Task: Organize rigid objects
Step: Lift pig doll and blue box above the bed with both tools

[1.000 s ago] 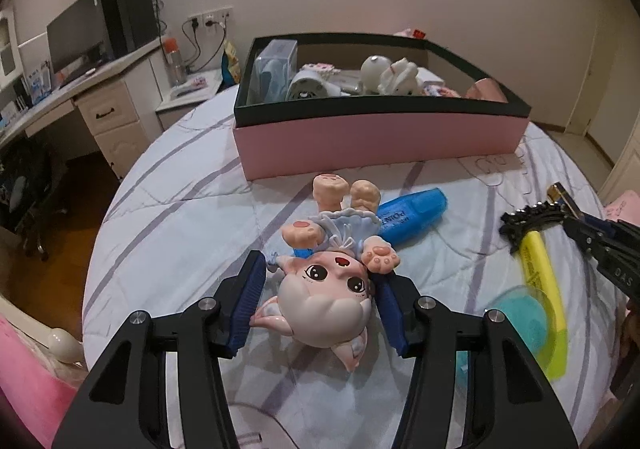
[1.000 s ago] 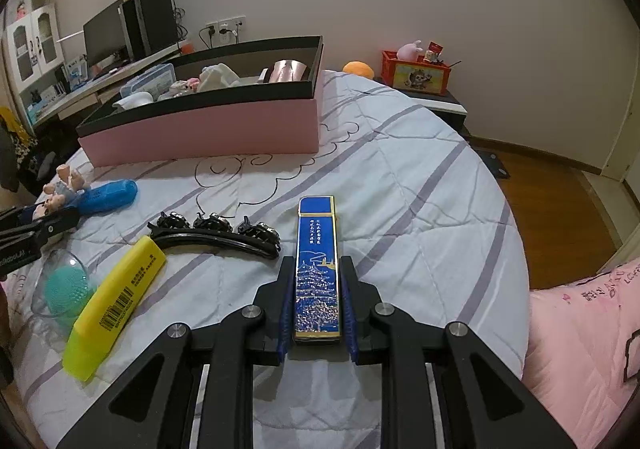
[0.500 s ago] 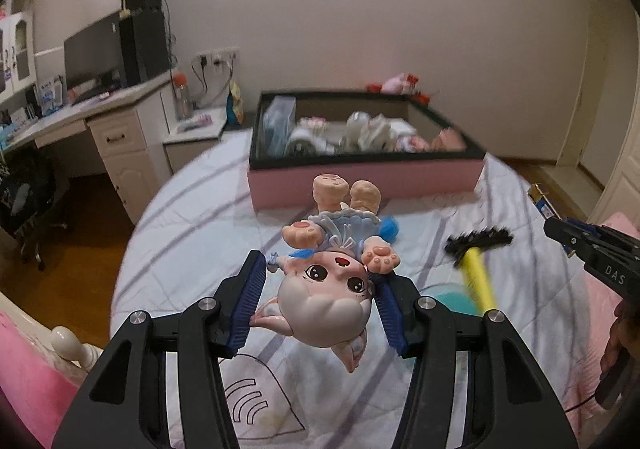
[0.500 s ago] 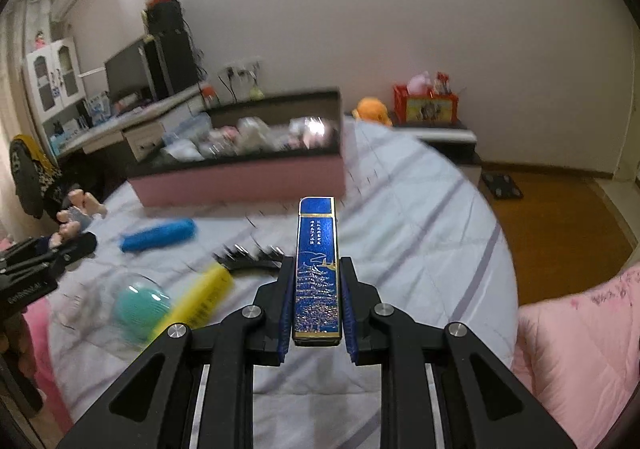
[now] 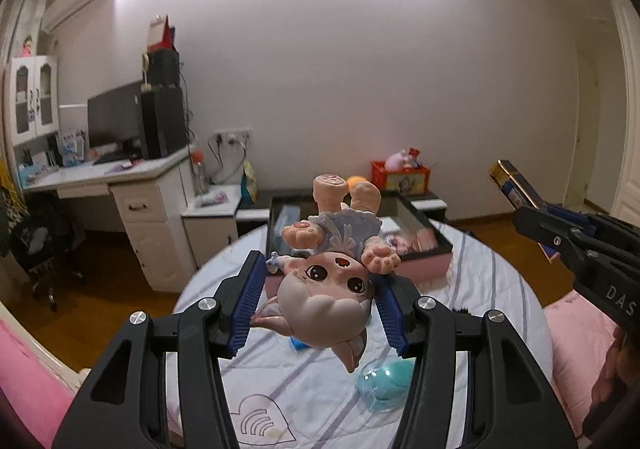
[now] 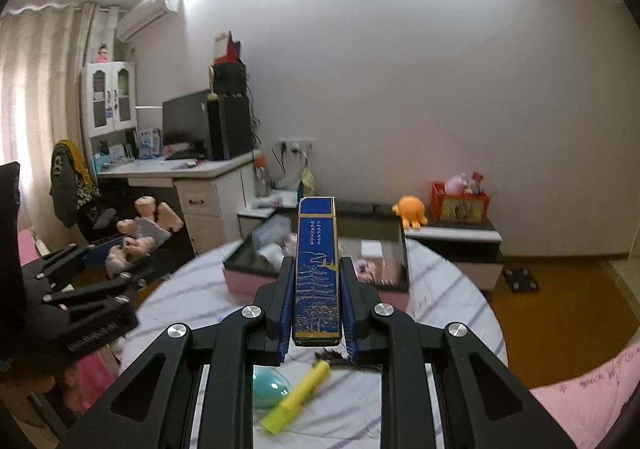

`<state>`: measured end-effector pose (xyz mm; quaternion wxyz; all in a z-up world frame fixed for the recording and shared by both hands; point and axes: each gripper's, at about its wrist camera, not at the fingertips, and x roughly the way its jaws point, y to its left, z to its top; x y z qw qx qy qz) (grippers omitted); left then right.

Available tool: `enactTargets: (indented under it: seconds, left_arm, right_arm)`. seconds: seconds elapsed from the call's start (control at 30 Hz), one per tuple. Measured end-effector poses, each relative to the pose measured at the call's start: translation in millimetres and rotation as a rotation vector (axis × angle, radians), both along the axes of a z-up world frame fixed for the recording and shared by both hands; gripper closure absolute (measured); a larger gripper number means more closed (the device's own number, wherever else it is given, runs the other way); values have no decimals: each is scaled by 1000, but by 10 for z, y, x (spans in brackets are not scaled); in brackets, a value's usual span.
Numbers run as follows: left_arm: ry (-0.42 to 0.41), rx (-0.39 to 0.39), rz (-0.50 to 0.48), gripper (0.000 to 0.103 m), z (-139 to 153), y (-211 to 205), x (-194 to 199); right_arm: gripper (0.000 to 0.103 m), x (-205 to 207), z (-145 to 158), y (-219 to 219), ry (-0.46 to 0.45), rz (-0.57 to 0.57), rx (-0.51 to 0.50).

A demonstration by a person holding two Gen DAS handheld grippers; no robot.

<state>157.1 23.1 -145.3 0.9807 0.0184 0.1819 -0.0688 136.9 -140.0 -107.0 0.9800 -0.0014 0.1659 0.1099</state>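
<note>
Left gripper (image 5: 320,309): clenched on a pink cat figurine (image 5: 326,299). The blue ribbed pads press the figurine's head from both sides; the head sits between the fingertips, upside down, with the body and feet projecting forward beyond them. The figurine hangs in the air above the round striped bed (image 5: 500,289), clear of the cover. Below it on the cover lie a clear dome with a teal ball (image 5: 386,381) and part of a blue item, mostly hidden.

Centre, beyond the figurine: a pink box with a black rim (image 5: 424,227), holding several items, stands on the far part of the bed.

Right gripper (image 6: 316,309): closed tight on a slim blue case with gold print (image 6: 317,273). The pads grip its long sides at the near half; the far half extends forward past the fingertips. The case is held aloft over the bed. Beneath it lie a yellow highlighter (image 6: 298,401) and a black hair clip (image 6: 340,361), partly hidden by the fingers.
</note>
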Motion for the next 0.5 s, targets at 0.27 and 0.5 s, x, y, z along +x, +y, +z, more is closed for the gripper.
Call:
enactTargets:
  seconds: [0.27, 0.5]
  left_arm:
    - [-83, -4, 18, 49, 292, 51, -135]
    - [-112, 20, 40, 49, 393, 81, -148]
  right_arm:
    - [82, -116, 184, 194, -64, 30, -16]
    - [82, -144, 226, 194, -82, 38, -17]
